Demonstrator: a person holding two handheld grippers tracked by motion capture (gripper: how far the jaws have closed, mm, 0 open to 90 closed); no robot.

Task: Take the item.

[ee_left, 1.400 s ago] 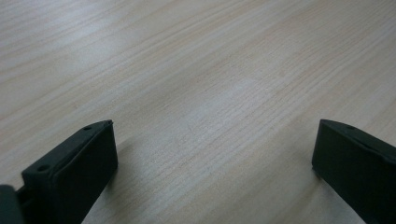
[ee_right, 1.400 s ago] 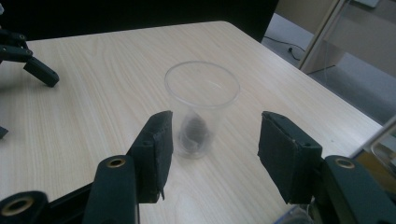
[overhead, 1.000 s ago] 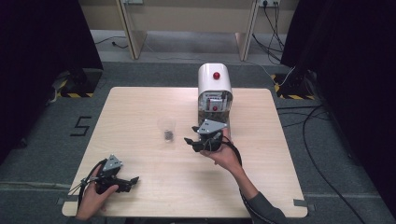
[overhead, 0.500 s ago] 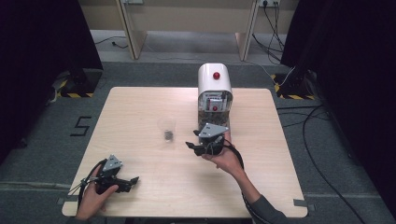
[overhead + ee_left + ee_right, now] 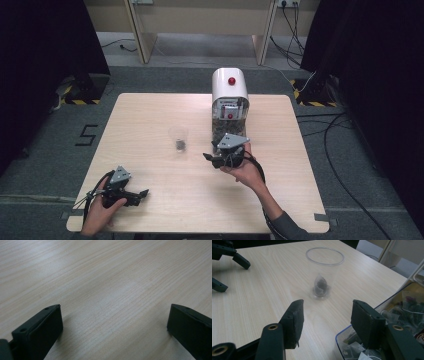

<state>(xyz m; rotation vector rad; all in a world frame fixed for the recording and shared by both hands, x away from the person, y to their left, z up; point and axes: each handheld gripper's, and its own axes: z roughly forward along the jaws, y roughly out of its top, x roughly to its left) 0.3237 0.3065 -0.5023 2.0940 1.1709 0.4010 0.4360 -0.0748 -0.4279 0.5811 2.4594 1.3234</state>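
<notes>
My left claw (image 5: 141, 194) rests low at the table's (image 5: 150, 115) near left corner, jaws spread wide over bare wood. Mid-table stands a clear cup (image 5: 178, 137), upright, something small and dark, maybe a tea bag, at its bottom. My right claw (image 5: 209, 158) hangs right of the cup, empty, jaws parted, pointing toward it. Behind it: a white machine (image 5: 229, 90), a box of sachets (image 5: 409, 305).

Two black jaws of the left gripper (image 5: 113, 325) are rising from the bottom corners, standing wide apart with nothing between them. Each jaw is showing small screw holes along its top edge. Behind and between them, a pale wooden table (image 5: 107, 277) with fine grain lines is stretching away, bare, with soft light glancing off it.
</notes>
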